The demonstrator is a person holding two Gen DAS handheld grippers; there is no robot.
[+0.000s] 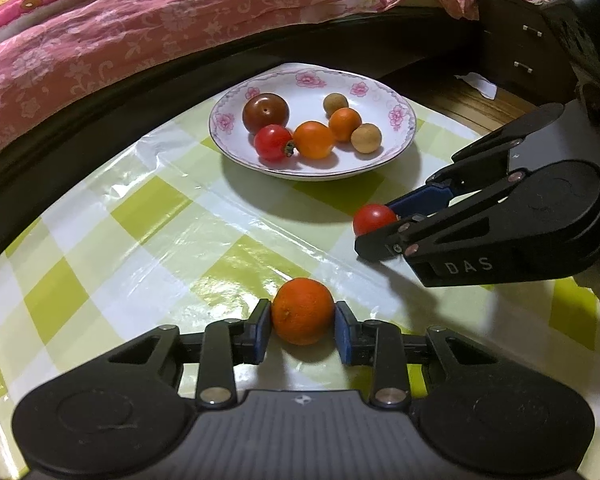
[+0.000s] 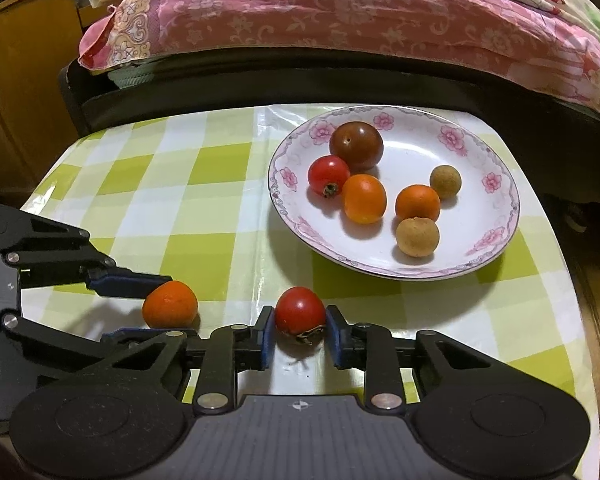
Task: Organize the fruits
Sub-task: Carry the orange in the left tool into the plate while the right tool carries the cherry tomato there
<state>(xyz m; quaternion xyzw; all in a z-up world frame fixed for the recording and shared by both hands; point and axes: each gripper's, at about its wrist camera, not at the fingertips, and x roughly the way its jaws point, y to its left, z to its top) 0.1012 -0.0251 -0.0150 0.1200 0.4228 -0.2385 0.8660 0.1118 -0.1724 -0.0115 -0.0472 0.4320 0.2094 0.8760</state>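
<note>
1. Your left gripper (image 1: 302,326) angles downward, blue pads pressed on both sides of an orange fruit (image 1: 302,311) (contact visible on each flank).
2. Your right gripper (image 2: 300,330) angles down likewise, pads clamped on a red tomato (image 2: 300,311).
3. The two grippers sit side by side, tips near each other.

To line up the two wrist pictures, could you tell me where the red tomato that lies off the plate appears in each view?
Left wrist view: the red tomato sits at mid-right, between the fingers of the right gripper.
Right wrist view: the same tomato sits at bottom centre, between that gripper's blue pads.
Shared landmark: the flowered plate, beyond the tomato in both.
</note>
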